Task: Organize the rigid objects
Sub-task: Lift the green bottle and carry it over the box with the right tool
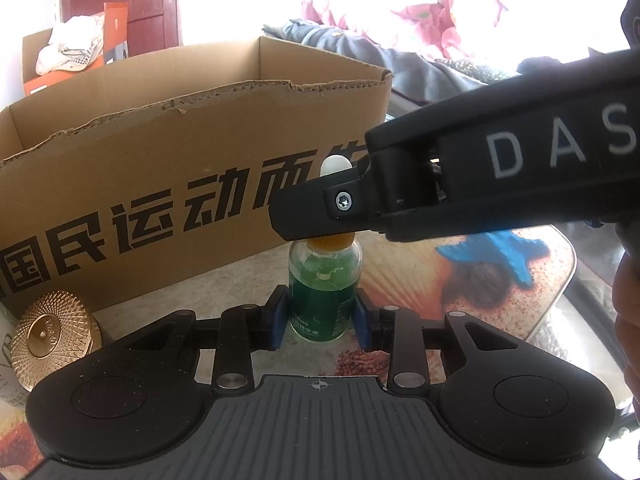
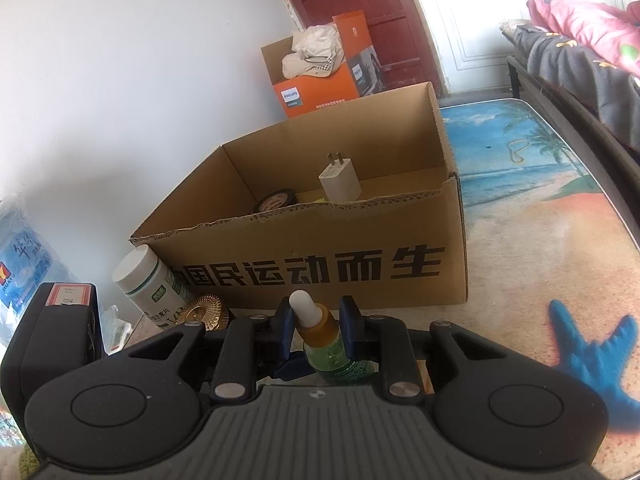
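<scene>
Left wrist view: my left tool [image 1: 322,316] pinches the dropper bottle [image 1: 324,288] at its glass body, standing upright on the counter [image 1: 420,276] before the cardboard box [image 1: 160,168]; my right tool [image 2: 316,322] clamps its cap, white bulb upward.

Dropper bottle [image 1: 323,280]: neck and cap masked in the left wrist view by the right gripper [image 1: 308,216], only the white bulb tip clear above; base hidden in the right wrist view. Tape roll [image 2: 276,201] half sunk behind the cardboard box [image 2: 320,240] wall. Gold lid [image 1: 52,336] cut by gripper body. White jar's [image 2: 148,284] label too small to read.
</scene>
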A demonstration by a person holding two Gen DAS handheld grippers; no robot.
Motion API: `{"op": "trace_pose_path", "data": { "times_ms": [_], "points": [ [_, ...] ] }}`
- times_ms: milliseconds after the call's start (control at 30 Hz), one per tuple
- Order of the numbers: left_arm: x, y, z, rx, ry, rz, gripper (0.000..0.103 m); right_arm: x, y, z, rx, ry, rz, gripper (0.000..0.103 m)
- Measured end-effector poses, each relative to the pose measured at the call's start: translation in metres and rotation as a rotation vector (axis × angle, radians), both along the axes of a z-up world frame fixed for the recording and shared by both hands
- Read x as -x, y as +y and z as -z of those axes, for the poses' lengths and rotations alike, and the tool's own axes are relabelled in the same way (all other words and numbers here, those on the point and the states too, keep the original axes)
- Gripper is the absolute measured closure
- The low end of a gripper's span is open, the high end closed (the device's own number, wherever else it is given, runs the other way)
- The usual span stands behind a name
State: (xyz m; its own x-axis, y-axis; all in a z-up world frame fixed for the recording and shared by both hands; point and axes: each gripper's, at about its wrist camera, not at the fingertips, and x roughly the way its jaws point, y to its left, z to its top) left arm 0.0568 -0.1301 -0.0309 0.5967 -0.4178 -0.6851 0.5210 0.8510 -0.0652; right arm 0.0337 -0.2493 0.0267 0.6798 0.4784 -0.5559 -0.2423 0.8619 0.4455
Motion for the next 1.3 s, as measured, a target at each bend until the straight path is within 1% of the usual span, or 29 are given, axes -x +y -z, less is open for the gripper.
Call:
{"op": "trace_pose_path", "data": {
  "times_ms": [433, 667, 833, 1067, 1200, 1300],
  "points": [
    [-0.001, 0.002, -0.002, -0.004, 0.010, -0.006, 0.071, 0.001, 0.000, -0.003, -0.009, 0.007, 0.002, 0.078],
    [0.009, 0.006, -0.015, -0.002, -0.017, -0.015, 0.071, 0.011, 0.002, -0.016, -0.011, -0.026, -0.005, 0.078],
    [0.021, 0.010, -0.032, 0.004, -0.057, -0.023, 0.071, 0.020, 0.003, -0.035, -0.015, -0.070, -0.014, 0.078],
    [0.032, 0.016, -0.071, 0.020, -0.141, -0.061, 0.072, 0.029, 0.004, -0.074, -0.038, -0.163, -0.050, 0.078],
    [0.028, 0.020, -0.094, 0.033, -0.178, -0.071, 0.072, 0.021, 0.006, -0.097, -0.043, -0.211, -0.085, 0.078],
    [0.015, 0.022, -0.109, 0.047, -0.179, -0.070, 0.072, 0.004, 0.007, -0.115, -0.039, -0.227, -0.111, 0.078]
  ]
}}
